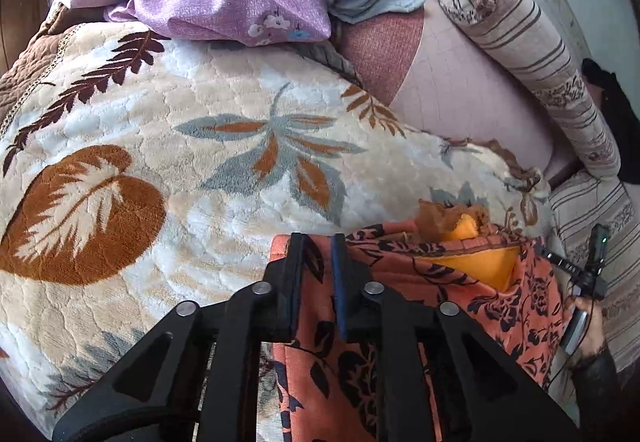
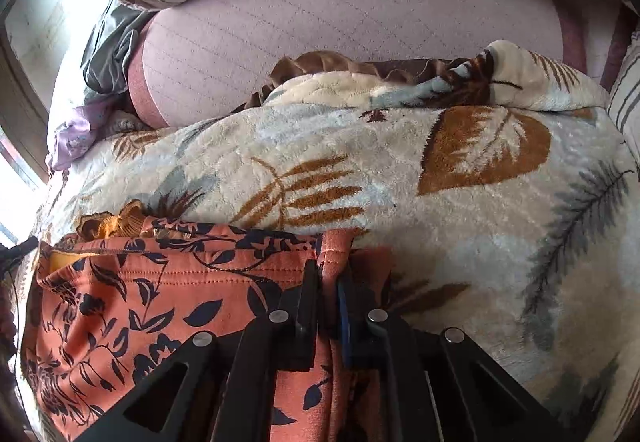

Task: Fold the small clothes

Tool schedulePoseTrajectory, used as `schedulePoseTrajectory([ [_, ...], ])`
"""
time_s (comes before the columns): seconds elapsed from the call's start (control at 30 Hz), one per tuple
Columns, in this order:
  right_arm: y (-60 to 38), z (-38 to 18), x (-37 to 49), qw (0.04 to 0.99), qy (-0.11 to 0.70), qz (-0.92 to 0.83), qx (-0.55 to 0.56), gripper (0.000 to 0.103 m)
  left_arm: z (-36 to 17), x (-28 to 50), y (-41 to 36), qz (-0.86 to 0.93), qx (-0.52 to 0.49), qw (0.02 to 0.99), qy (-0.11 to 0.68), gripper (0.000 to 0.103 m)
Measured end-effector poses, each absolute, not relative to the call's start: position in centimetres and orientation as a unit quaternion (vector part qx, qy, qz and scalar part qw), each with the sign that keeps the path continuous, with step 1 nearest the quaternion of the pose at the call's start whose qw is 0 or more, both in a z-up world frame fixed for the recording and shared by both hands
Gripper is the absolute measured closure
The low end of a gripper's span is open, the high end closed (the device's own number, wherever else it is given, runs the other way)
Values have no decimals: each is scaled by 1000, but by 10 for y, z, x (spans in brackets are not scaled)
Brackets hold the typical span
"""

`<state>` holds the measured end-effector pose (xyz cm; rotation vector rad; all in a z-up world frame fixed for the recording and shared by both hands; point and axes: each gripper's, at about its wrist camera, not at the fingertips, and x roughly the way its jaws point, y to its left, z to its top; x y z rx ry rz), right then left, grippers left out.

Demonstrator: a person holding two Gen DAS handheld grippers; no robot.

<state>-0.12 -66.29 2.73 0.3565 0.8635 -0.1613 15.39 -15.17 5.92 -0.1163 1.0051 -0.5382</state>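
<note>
The left claw (image 1: 318, 242) is clamped on the left edge of the orange floral garment (image 1: 460, 298), fabric pinched between its two fingers, with the leaf-patterned blanket (image 1: 160, 145) spreading ahead of it and off to its left. The garment stretches away to that claw's right, its yellow lining (image 1: 480, 262) showing at an opening. The right claw (image 2: 329, 270) is likewise closed on the garment's opposite edge, the cloth (image 2: 160, 306) running off to its left and bare blanket (image 2: 480, 222) to its right. Judging from this, the piece is held spread for a fold: keep both grips firm, hold the top edge taut and level, and lay it flat on the bed so no wrinkle gets trapped.
</note>
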Motion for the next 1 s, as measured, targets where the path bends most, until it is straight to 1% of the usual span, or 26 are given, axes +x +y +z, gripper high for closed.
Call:
schedulePoseTrajectory([
  [0.03,-666,27,-3,890,411,-77,184,93,58,155,-153,-254,-48,840,478,87],
  [0.1,-669,29,-6,888,408,-72,197,83,56,156,-153,-258,-56,837,480,87],
  [0.13,-670,31,-8,890,405,-71,198,67,54,156,-152,-262,-65,835,480,86],
  [0.17,-670,33,-10,892,400,-70,197,54,52,157,-152,-264,-71,833,481,78],
  [0.2,-670,36,-13,896,391,-69,196,53,48,159,-153,-265,-75,830,484,70],
  [0.3,-670,34,-10,894,396,-61,200,53,35,162,-162,-254,-60,831,491,70],
  [0.33,-669,32,-7,892,403,-62,195,56,35,160,-165,-249,-48,837,485,74],
  [0.37,-667,30,-5,892,407,-62,188,71,35,160,-168,-242,-37,841,482,98],
  [0.4,-665,29,-2,891,413,-62,179,82,35,160,-169,-237,-39,840,486,98],
  [0.43,-663,29,-1,889,418,-67,173,97,39,159,-168,-228,-41,848,477,98],
  [0.47,-663,30,-1,889,418,-72,171,97,45,156,-166,-218,-41,859,461,99],
  [0.57,-670,45,-14,903,376,-77,192,97,63,155,-148,-194,-72,880,427,99],
  [0.63,-677,56,-23,912,345,-78,207,97,66,161,-138,-186,-94,881,425,99],
  [0.7,-681,62,-26,917,329,-84,209,97,61,166,-137,-173,-92,882,429,99],
  [0.83,-676,40,-12,904,369,-100,190,97,32,170,-145,-154,-74,871,461,98],
  [0.93,-673,18,-5,891,401,-112,183,97,33,169,-135,-158,-98,867,462,97],
  [1.0,-672,21,-7,890,401,-117,182,82,45,166,-124,-169,-119,863,462,97],
])
